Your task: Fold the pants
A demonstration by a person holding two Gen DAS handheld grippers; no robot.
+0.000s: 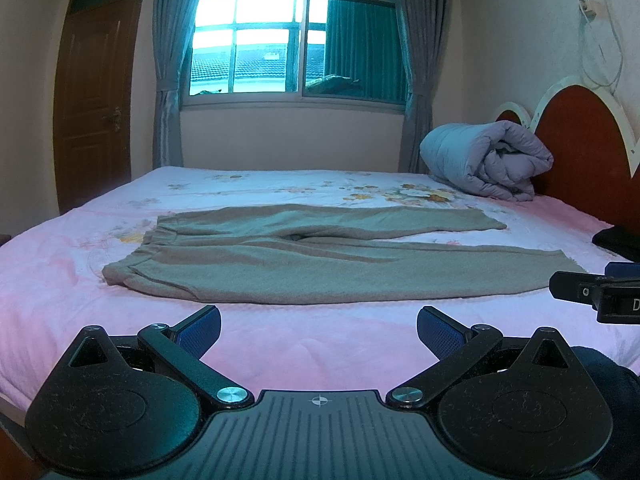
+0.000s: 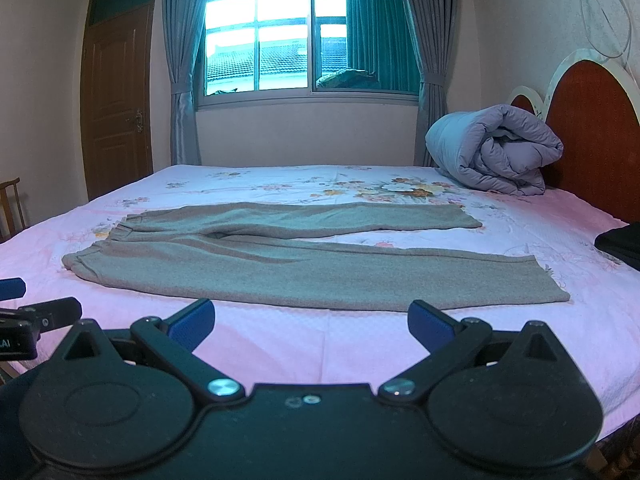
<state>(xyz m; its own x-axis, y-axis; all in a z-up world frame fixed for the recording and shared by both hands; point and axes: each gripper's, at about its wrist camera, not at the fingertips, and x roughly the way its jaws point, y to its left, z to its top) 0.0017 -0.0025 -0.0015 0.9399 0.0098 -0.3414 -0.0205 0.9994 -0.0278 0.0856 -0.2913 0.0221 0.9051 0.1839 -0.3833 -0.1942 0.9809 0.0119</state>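
Mid-frame, soft, limp grey pants [image 1: 320, 256] lie flat; our left gripper [image 1: 319, 326] and right gripper [image 2: 311, 320] hover wide open; we'd pinch waistband and cuffs.

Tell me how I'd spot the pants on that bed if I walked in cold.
Find the big bed with the pink flowered sheet under the window. The pants lie flat across its middle, waistband left, both legs running right. They are plain grey-brown, unlike the puffy lilac quilt rolled by the headboard.

Only fragments read: "D" on the right tool [image 1: 600, 296] body, "AI" on the left tool [image 2: 24, 320] body.
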